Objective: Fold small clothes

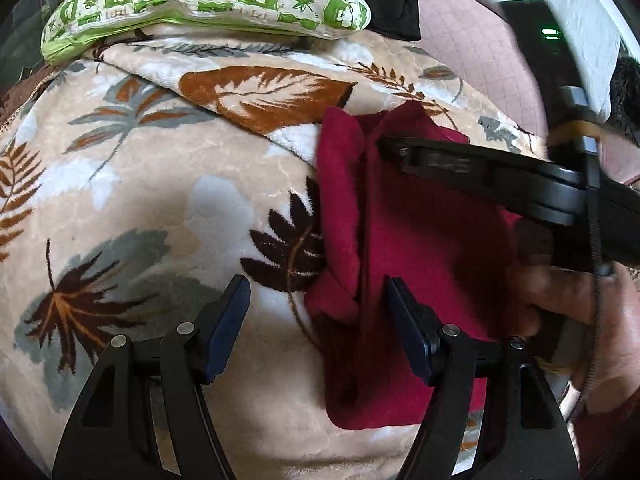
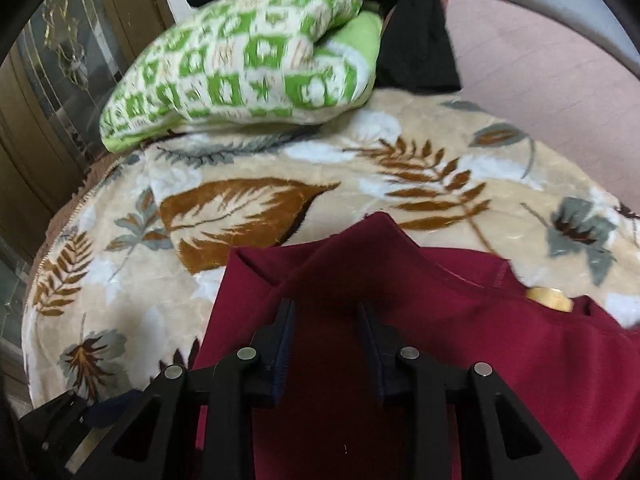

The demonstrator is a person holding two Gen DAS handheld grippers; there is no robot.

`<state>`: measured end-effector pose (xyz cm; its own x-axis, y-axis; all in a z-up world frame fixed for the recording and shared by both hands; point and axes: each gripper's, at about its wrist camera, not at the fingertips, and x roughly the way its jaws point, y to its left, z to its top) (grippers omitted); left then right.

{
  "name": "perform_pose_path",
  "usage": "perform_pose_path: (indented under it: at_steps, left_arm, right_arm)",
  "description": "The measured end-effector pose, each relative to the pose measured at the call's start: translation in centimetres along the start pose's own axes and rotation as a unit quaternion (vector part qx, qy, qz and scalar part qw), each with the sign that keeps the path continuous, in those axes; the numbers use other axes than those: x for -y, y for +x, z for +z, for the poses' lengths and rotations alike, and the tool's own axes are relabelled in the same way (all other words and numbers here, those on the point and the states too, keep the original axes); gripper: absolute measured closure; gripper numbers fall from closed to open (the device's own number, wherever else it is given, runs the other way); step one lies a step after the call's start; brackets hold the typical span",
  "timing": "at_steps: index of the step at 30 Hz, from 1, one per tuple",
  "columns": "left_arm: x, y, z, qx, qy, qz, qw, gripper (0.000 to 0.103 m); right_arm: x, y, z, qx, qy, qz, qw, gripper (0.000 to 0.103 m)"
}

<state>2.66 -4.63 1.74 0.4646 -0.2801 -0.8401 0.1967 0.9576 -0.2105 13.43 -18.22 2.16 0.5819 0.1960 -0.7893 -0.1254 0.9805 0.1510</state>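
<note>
A dark red garment [image 1: 432, 248] lies partly folded on a beige blanket printed with leaves [image 1: 152, 184]. In the left wrist view the left gripper [image 1: 318, 304] has its fingers spread, with nothing between them; the left finger [image 1: 230, 320] hangs over bare blanket, while the right finger [image 1: 408, 328] stands over the garment, just right of a raised lengthwise fold that runs forward from between the fingers. The right gripper [image 1: 500, 176] reaches in from the right, ahead of the left fingers, its tip over the garment's far part; whether it touches the cloth cannot be told there. In the right wrist view the right gripper [image 2: 328, 320] also has its fingers parted, both over the red cloth [image 2: 440, 340], which spreads beneath and to the right of them and rises into a peaked fold just ahead of the tips. Well beyond both pairs of fingers a green-and-white patterned pillow [image 2: 248, 68] rests on the blanket's far edge, with a black cloth [image 2: 416, 40] behind it.
</note>
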Motion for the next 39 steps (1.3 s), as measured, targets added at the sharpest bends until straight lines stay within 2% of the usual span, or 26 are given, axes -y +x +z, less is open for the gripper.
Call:
perform_pose_path:
  at_steps: [5, 12, 14, 16, 20, 24, 27, 28, 30, 33, 35, 39]
  left_arm:
    - [-0.1, 0.1, -0.1, -0.002, -0.004, -0.001, 1.0, 0.032]
    - [-0.8, -0.4, -0.6, -0.004, -0.022, -0.016, 0.9996, 0.032]
    - [-1.3, -0.8, -0.8, -0.004, -0.032, -0.025, 0.9992, 0.032]
    - [-1.6, -1.1, -0.8, -0.003, -0.034, -0.029, 0.999, 0.032]
    - [-1.8, -1.1, -1.1, -0.015, -0.042, -0.044, 0.998, 0.032]
    - [-1.3, -0.7, -1.3, -0.026, -0.054, -0.053, 0.9968, 0.032]
    - [-0.4, -0.3, -1.4, -0.031, -0.05, -0.06, 0.9965, 0.032]
    - [-0.1, 0.1, -1.4, -0.033, -0.045, -0.057, 0.9968, 0.032]
    - [0.6, 0.5, -1.4, -0.027, -0.032, -0.046, 0.9981, 0.027]
    - [0.9, 0.9, -1.0, -0.028, -0.03, -0.042, 0.9983, 0.022]
    - [1.1, 1.2, -0.9, -0.028, -0.036, -0.046, 0.9979, 0.013]
    - [2.2, 1.7, -0.7, -0.025, -0.03, -0.04, 0.9985, 0.01]
  right_arm:
    - [0.4, 0.6, 0.4, -0.005, 0.016, -0.001, 1.0, 0.072]
    - [1.2, -4.2, -1.5, 0.005, 0.007, 0.007, 1.0, 0.072]
    - [2.1, -6.1, -3.0, 0.013, 0.013, 0.013, 1.0, 0.066]
    - [3.6, -8.4, -5.1, 0.028, 0.027, 0.013, 0.999, 0.058]
    - [8.6, -12.6, -9.9, 0.045, 0.065, -0.03, 0.996, 0.052]
    - [13.2, -14.9, -12.9, 0.033, 0.111, -0.061, 0.991, 0.05]
    - [15.9, -17.7, -14.8, 0.059, 0.143, -0.074, 0.985, 0.05]
    - [16.9, -18.6, -15.5, 0.07, 0.156, -0.082, 0.982, 0.047]
    - [18.9, -19.7, -16.8, 0.083, 0.183, -0.098, 0.975, 0.033]
    - [21.8, -19.5, -18.6, 0.069, 0.225, -0.101, 0.967, 0.032]
    - [22.7, -18.6, -19.3, 0.058, 0.236, -0.085, 0.966, 0.032]
    - [23.1, -16.3, -19.5, 0.053, 0.242, -0.047, 0.968, 0.032]
